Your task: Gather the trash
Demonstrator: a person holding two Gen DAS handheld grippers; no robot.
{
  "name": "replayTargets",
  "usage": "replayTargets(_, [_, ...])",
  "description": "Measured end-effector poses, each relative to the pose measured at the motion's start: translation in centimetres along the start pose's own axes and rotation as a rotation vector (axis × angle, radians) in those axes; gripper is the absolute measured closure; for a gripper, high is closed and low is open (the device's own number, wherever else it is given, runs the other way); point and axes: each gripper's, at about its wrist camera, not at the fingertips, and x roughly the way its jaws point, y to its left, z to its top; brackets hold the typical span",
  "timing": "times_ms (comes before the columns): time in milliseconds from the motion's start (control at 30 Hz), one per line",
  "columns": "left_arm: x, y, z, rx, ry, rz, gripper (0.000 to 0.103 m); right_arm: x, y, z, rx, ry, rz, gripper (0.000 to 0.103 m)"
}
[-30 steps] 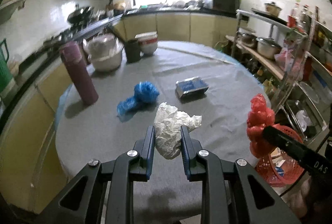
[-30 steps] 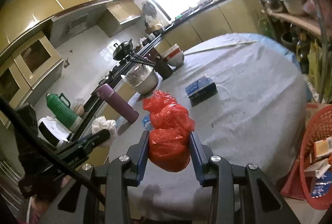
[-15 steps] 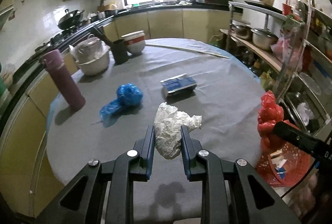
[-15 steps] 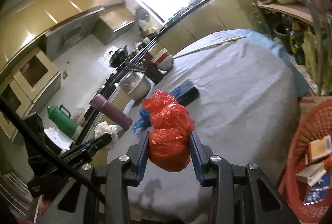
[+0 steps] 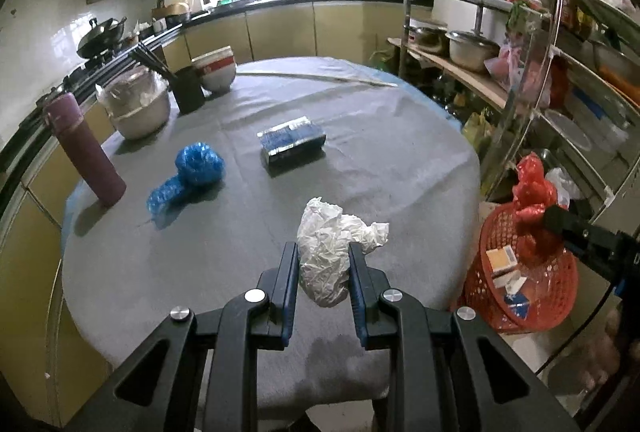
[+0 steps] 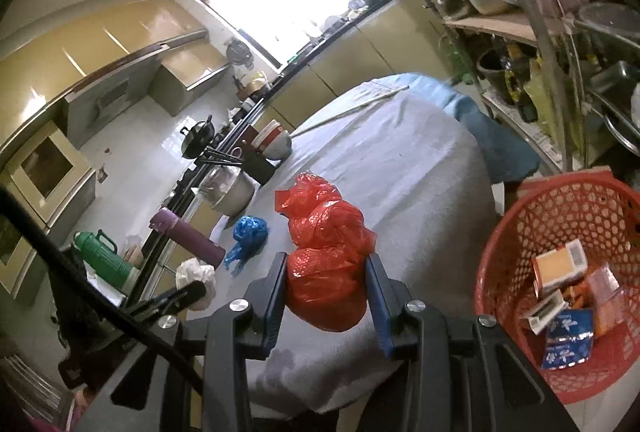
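Note:
My left gripper is shut on a crumpled white paper wad and holds it above the near edge of the round grey table. My right gripper is shut on a red plastic bag; in the left wrist view the bag hangs over the red trash basket. The basket stands on the floor right of the table and holds several small boxes. A blue plastic bag and a blue packet lie on the table.
A purple flask, a covered metal pot, a black chopstick holder and stacked bowls stand at the table's far left. A metal shelf rack with pots stands to the right, behind the basket.
Both grippers have pulled back and to the right with their loads. The red bag has moved from beside the table to over the basket, which now shows more fully.

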Motion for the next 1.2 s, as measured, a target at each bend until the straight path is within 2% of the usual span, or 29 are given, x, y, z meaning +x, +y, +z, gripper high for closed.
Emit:
replayTargets(100, [0.5,0.6,-0.4,-0.016,0.019,-0.002,0.078,0.5,0.1,-0.4,-0.001,0.025,-0.005,0.063])
replayTargets(267, [0.1,1.4,-0.8,-0.026,0.003,0.011,0.078,1.6,1.6,-1.0,-0.037,0.056,-0.003,0.063])
replayTargets(400, [-0.2,2.4,-1.2,-0.033,-0.015,0.029,0.078,2.2,2.7,-1.4,-0.061,0.068,-0.007,0.063])
replayTargets(733, [-0.2,4.5,-2.2,-0.077,-0.006,0.017,0.078,2.8,4.7,-2.1,-0.109,0.081,-0.027,0.063])
replayTargets(1200, [0.2,3.2,-2.2,-0.044,0.002,-0.014,0.078,2.5,4.2,-2.2,-0.095,0.088,-0.046,0.063])
